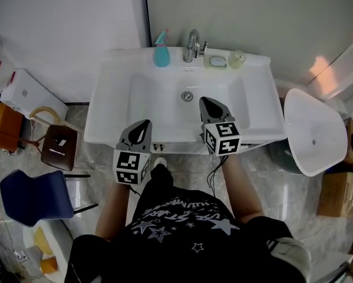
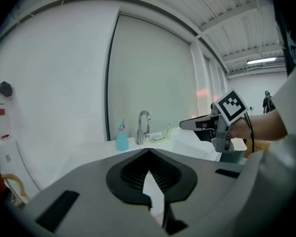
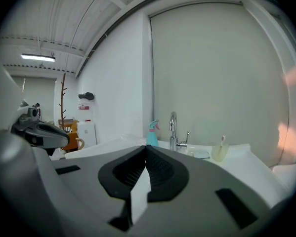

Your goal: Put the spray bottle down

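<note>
Nearest, the left gripper (image 1: 145, 124) hangs at the front edge of the sink (image 1: 105, 117), and the right gripper (image 1: 205, 101) reaches just over that edge above the basin. Both have their jaws pressed together with nothing between them.

Beyond the basin, the spray bottle (image 1: 161, 50) stands upright on the back edge of the sink, just left of the faucet (image 1: 191, 45) and well apart from both grippers. To the faucet's right sit a soap dish (image 1: 215, 61) and then a cup (image 1: 237, 58).

With the bottle standing free and both tools empty, the putting down looks finished. No further placing seems needed, only keeping the grippers clear of the bottle.

The count is two grippers, one spray bottle, one faucet, one soap dish and one cup.
</note>
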A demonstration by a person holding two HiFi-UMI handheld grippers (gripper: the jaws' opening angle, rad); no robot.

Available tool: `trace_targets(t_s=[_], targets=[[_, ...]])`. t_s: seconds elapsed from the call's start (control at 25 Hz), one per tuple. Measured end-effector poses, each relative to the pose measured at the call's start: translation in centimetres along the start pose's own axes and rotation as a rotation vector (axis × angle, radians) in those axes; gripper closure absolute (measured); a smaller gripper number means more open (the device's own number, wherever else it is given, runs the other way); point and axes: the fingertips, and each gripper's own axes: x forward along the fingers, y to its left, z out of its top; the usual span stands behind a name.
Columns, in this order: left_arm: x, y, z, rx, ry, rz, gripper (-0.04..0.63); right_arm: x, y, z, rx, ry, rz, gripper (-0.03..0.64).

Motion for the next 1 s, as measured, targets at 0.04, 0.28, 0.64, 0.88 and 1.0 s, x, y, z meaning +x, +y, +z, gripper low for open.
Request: trace_targets(t_s=[0.04, 0.28, 0.64, 0.88, 1.0], targets=[[-0.6, -0.7, -0.3, 0.000, 0.001, 0.001, 0.580, -0.9, 0.1, -0.4, -0.007, 0.002, 0.002, 0.606], [-4.2, -5.4, -1.4, 0.004, 0.001, 0.004, 0.580, -7.1, 0.6, -2.0, -0.016, -0.004, 0.011, 0.606], [-10.6, -12.9, -4.2, -0.020, 0.034, 0.009, 0.580, -16.2, 0.5, -4.1, -0.005, -0.017, 0.012, 0.606], [-14.1, -15.2, -6.2, -0.034, 0.061, 0.036, 0.580, -19.3, 2.1, -5.4, 0.012, -0.021, 0.044, 0.606], [-15.4, -16.0, -6.9, -0.043, 0.069, 0.035, 0.580, -20.1, 3.2, -6.2, 0.029, -0.014, 0.057, 0.606]])
